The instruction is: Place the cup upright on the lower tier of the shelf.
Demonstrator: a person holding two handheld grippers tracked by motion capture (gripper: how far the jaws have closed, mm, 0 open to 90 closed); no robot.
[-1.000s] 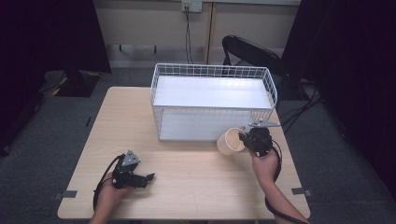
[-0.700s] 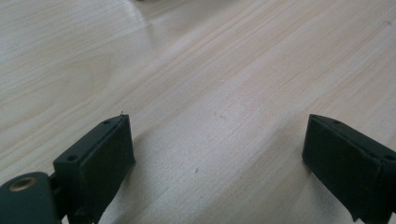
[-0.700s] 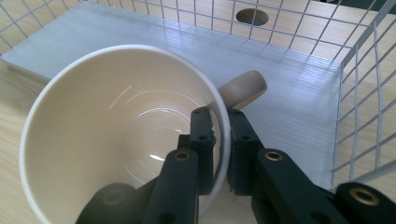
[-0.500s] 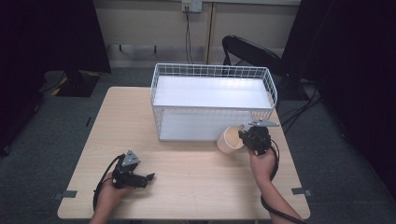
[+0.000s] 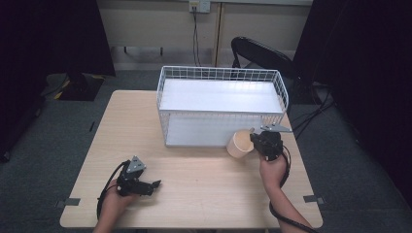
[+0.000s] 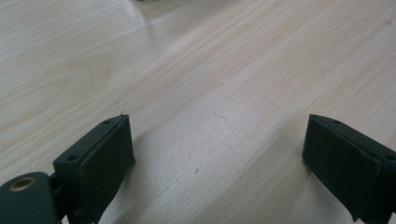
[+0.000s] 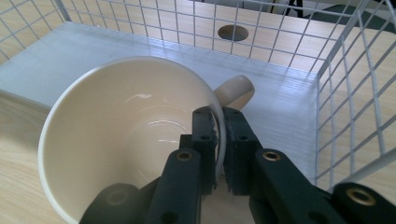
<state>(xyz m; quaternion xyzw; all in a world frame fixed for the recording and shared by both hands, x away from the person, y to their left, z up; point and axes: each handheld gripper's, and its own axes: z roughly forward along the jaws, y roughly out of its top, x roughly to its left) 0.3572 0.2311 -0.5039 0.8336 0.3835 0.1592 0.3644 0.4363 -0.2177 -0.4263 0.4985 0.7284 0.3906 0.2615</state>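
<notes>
A cream mug hangs just in front of the white wire basket, near the basket's lower shelf. My right gripper is shut on the mug's rim, one jaw inside and one outside, next to the handle. The mug tilts with its mouth toward the gripper camera. Low over the table's front left, my left gripper stands open with bare wood between its jaws.
The wire basket has two white shelves and stands at the back middle of the wooden table. A black chair sits behind the table. Basket wires rise close on the mug's right.
The right gripper has carried the mug slightly toward the basket's lower shelf. The left gripper has stayed put.
</notes>
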